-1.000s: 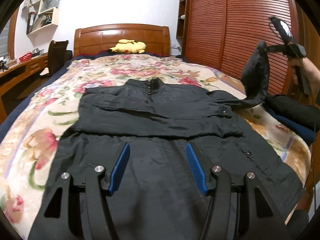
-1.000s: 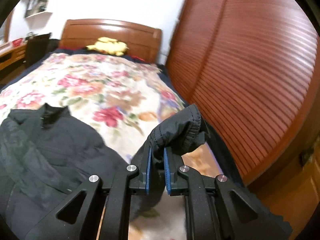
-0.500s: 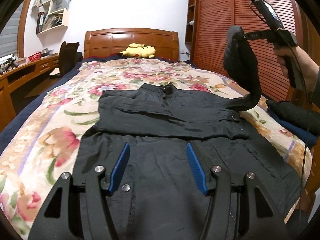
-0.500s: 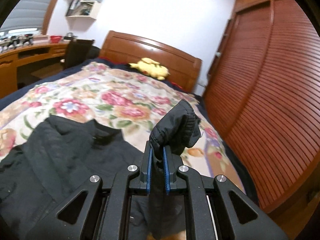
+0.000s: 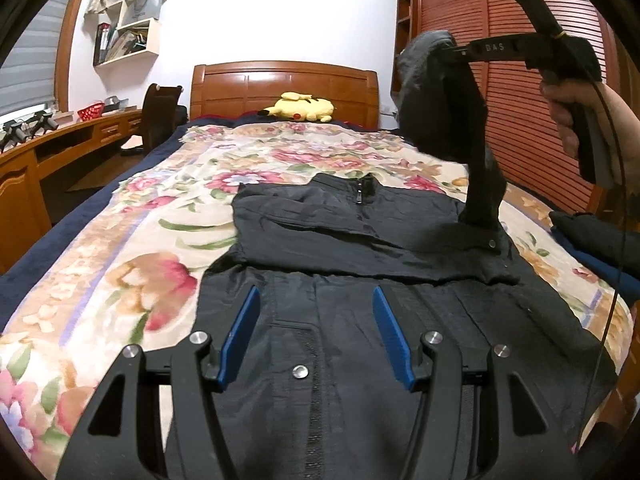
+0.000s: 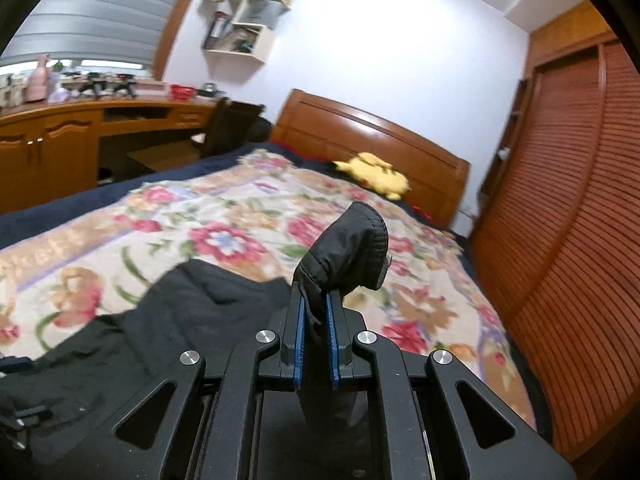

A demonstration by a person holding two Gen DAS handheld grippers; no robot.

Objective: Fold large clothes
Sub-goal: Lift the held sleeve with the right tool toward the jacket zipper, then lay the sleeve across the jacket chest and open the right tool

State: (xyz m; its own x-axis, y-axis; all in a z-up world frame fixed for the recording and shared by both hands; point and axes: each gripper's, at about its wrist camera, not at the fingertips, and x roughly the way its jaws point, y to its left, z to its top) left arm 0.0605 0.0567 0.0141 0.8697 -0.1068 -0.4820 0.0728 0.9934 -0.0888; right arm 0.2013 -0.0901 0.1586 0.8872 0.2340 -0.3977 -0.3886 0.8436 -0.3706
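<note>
I have the black jacket (image 5: 360, 320) spread front-up on the flowered bedspread (image 5: 132, 248), collar toward the headboard (image 5: 284, 88), its zip running down the middle and one sleeve already laid flat across the chest. The other sleeve (image 5: 448, 120) is lifted clear of the bed: my right gripper (image 6: 316, 312) has its blue pads pinched nearly together on the fabric just behind the ribbed cuff (image 6: 352, 248), which flops over above the fingertips. From the left camera I see that same tool held high on the right side by my hand (image 5: 576, 112), and the only writing I can read anywhere is the white letters "DAS" (image 5: 494, 47) on its black body. My left gripper (image 5: 316, 336) hovers over the lower part of the jacket with its jaws about half open and nothing between them. Beyond the jacket, a yellow plush toy (image 5: 300, 107) lies at the head of the bed, some dark folded clothes (image 5: 592, 240) sit at the right edge, and a wall shelf (image 5: 128, 24) hangs above the wooden desk (image 5: 48, 152).
</note>
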